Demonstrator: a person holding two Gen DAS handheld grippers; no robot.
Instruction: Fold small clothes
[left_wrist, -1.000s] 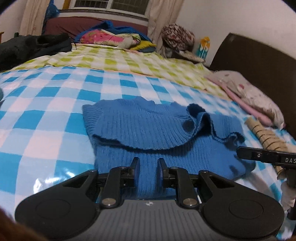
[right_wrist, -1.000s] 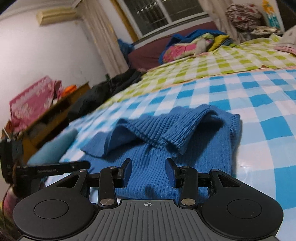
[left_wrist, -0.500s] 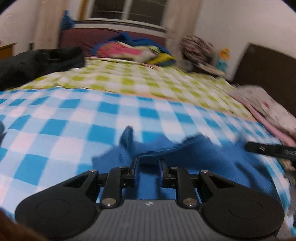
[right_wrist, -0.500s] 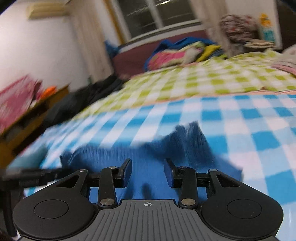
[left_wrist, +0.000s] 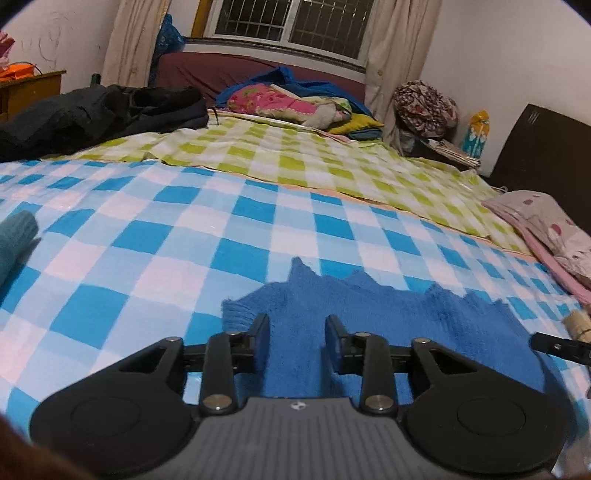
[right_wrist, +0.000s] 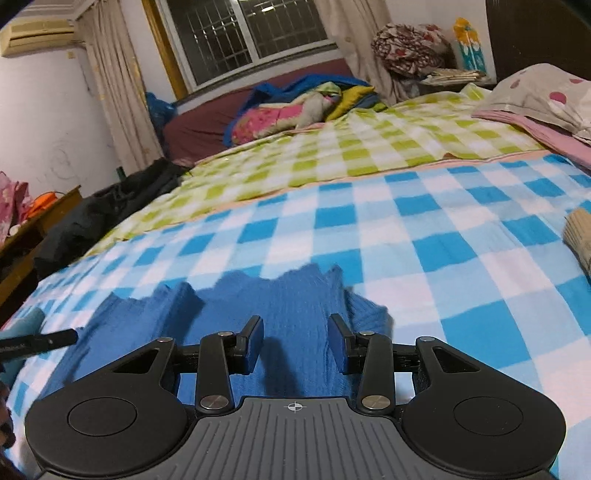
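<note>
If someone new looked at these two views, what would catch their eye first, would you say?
Most likely the blue knitted garment lying on the blue-and-white checked sheet, right in front of both cameras. Next, the left gripper and right gripper, each open just above the knit. Farther back, a green checked cover and a colourful heap of bedding under the window.

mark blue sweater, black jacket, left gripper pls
blue sweater (left_wrist: 388, 325): left wrist view, flat knit middle.
black jacket (left_wrist: 96, 114): left wrist view, crumpled middle.
left gripper (left_wrist: 296, 341): left wrist view, open gap between fingertips.
</note>
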